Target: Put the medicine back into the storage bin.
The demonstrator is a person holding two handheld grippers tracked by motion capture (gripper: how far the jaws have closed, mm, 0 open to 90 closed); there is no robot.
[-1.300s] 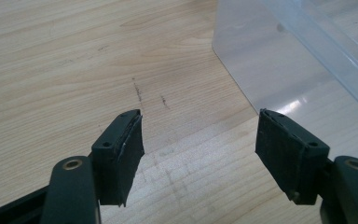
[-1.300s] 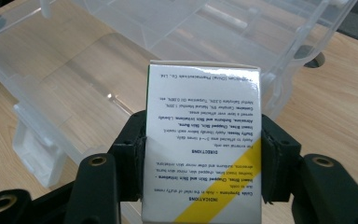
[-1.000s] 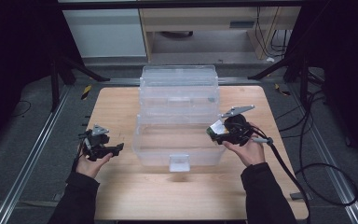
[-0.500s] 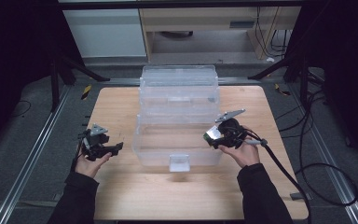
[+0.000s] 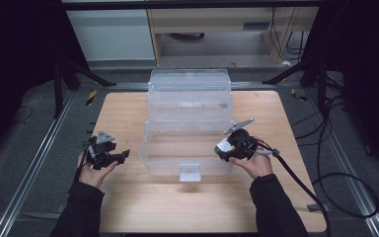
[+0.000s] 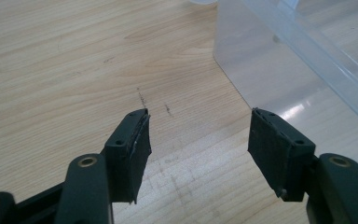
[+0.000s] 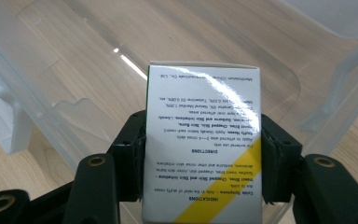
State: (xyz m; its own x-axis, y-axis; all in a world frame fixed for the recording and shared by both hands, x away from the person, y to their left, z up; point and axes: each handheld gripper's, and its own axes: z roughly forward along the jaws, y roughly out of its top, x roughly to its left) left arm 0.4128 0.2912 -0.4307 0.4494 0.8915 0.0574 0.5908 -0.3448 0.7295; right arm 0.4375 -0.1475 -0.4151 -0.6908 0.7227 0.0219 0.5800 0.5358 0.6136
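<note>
So the right gripper (image 7: 200,154) has its jaws clamped on both sides of a small white carton (image 7: 203,144) with printed text and a yellow diagonal stripe, sitting dead centre in the right gripper view with the clear plastic bin (image 7: 51,93) behind it. In the high view that gripper (image 5: 225,148) is right of centre, at the right end of the nearer bin (image 5: 187,148), with a second clear bin (image 5: 190,91) further up the frame. The left gripper (image 6: 198,140) has nothing in it; its jaws are fairly wide but have just been closing a bit, above the bare wooden table (image 6: 65,60). In the high view it (image 5: 121,155) sits lower left, just beside the bin's left wall
</note>
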